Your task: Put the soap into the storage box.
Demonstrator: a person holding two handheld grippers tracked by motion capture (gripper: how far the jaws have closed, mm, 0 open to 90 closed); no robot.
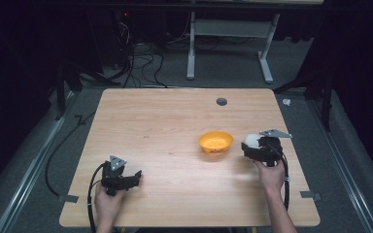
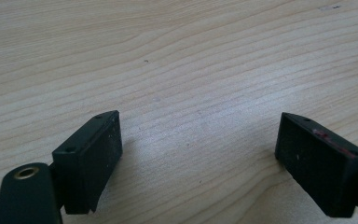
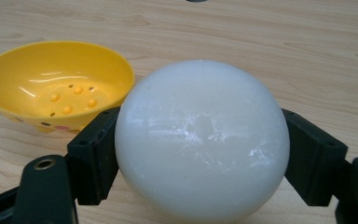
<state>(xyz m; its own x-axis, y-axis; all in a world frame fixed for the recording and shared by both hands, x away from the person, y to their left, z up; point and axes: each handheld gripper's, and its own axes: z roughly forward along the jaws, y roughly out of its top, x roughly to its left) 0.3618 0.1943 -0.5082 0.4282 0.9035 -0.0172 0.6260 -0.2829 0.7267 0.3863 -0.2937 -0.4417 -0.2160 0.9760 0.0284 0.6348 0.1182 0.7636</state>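
Near the front edge of the tabletop (image 1: 175, 194), the left claw (image 1: 135, 177) rests with its jaws spread wide over bare wood and open room all around it. Farther right, the right claw (image 1: 246, 149) clamps a white ball (image 3: 201, 140) between its pads, close to the tabletop's right edge. The right gripper view shows raised dots and small holes inside the yellow bowl (image 3: 58, 84) just beside the ball; beyond it, a dark round grommet (image 1: 221, 101) lies near the far edge.

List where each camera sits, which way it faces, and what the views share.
High view: above the person's side, looking forward and down on the wooden table; both forearms and both tongs, left tongs and right tongs, show.
Left gripper view: rides the left tongs, looking along its open jaws at bare tabletop.
Right gripper view: rides the right tongs, whose jaws clamp a white ball, facing the yellow bowl.
Shared: high and right gripper views both show ball and bowl.
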